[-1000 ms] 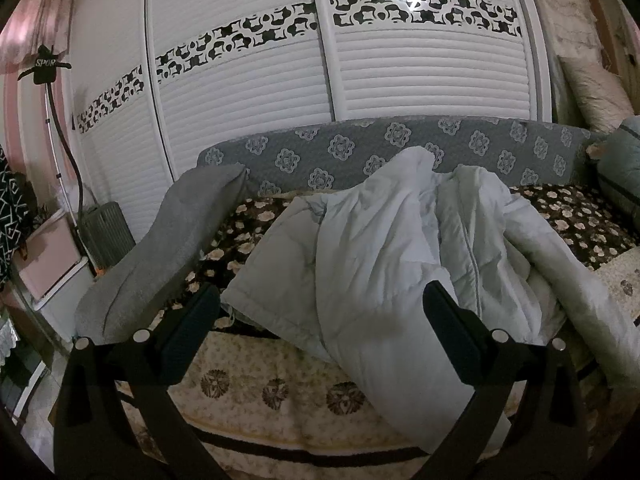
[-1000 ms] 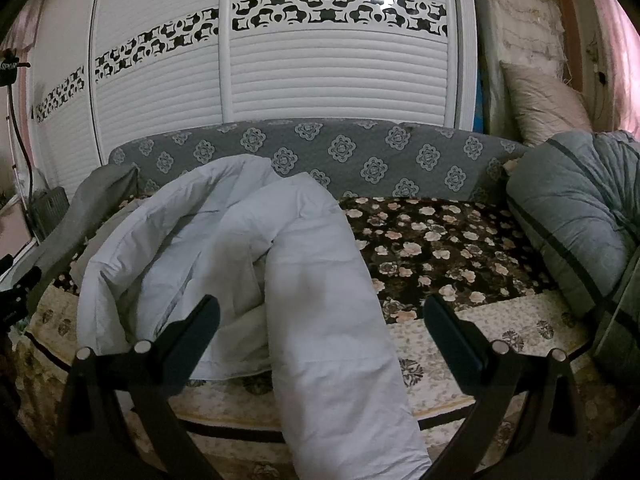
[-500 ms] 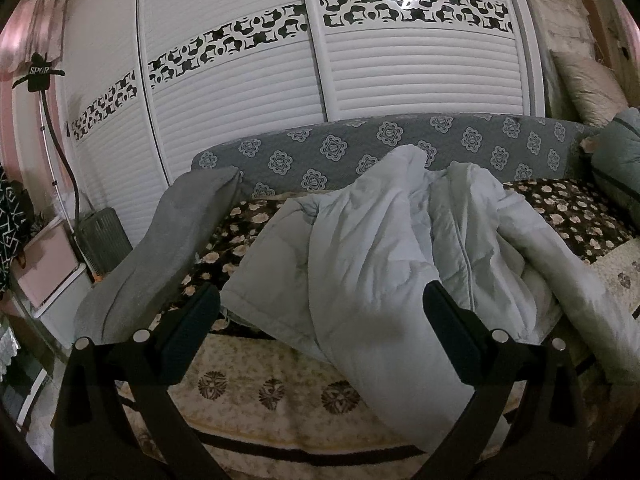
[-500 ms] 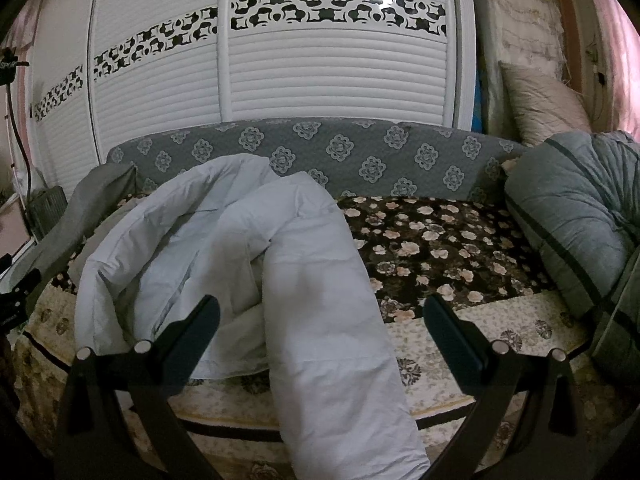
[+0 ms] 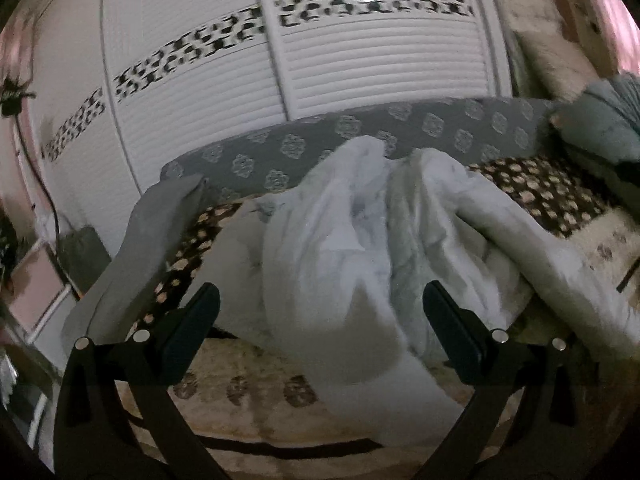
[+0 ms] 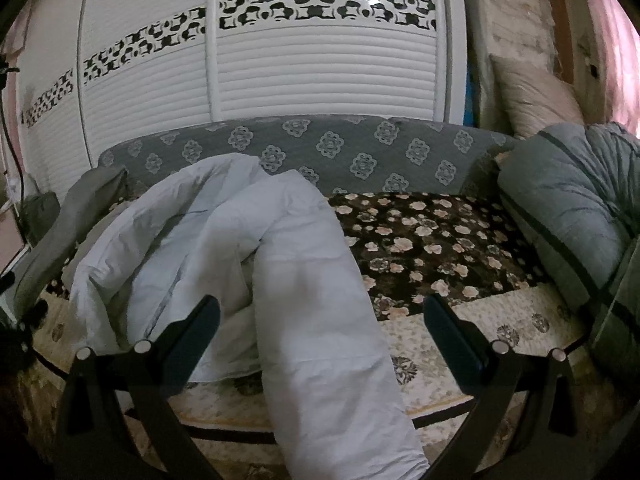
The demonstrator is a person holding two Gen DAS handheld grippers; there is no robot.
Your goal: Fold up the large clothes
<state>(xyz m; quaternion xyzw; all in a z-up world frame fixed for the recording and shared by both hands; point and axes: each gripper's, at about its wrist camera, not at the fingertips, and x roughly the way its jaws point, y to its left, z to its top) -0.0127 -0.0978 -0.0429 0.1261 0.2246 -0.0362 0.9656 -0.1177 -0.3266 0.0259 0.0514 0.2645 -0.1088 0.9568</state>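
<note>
A pale blue padded coat [image 5: 340, 248] lies crumpled on the bed, one part hanging over the front edge. It also shows in the right wrist view [image 6: 280, 264], with a long sleeve or panel draping down toward me. My left gripper [image 5: 320, 320] is open, held in front of the coat and apart from it. My right gripper [image 6: 320, 328] is open, with the hanging part of the coat seen between its fingers; I cannot tell whether it touches.
The bed has a dark floral blanket [image 6: 432, 240] and a grey patterned backrest [image 6: 328, 148]. A grey pillow [image 5: 132, 264] leans at the left end. A grey-green quilt roll [image 6: 568, 216] lies at the right. White louvred wardrobe doors [image 6: 304, 68] stand behind.
The left gripper has moved closer to the coat and its view is blurred from motion. The right gripper has barely moved. Both stay open.
</note>
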